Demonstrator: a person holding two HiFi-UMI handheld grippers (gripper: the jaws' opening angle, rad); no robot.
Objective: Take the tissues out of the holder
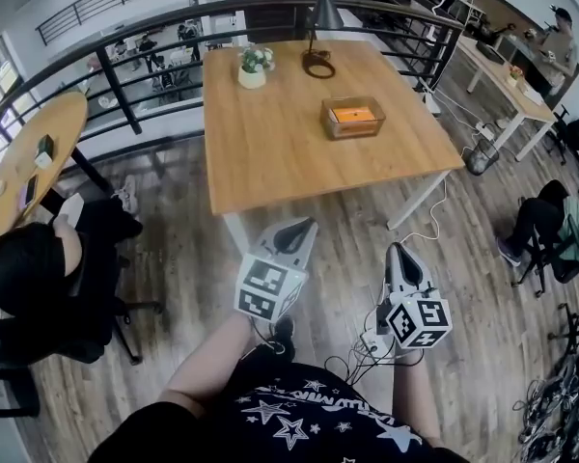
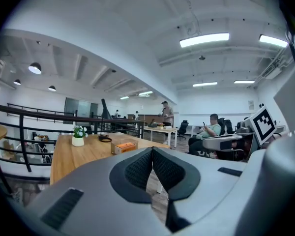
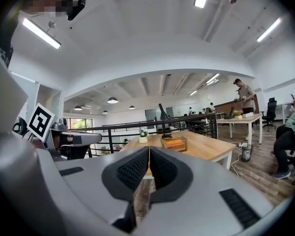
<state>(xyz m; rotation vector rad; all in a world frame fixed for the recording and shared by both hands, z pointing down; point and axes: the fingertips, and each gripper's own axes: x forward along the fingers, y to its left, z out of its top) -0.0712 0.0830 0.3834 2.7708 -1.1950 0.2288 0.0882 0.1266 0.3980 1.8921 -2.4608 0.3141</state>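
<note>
We've got left gripper and right gripper both closed, empty, short of the tabletop's near edge; tissue holder well ahead by the right edge, long axis crosswise, probably equidistant.

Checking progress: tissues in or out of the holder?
In: the orange tissue pack sits inside the clear holder on the wooden table.
</note>
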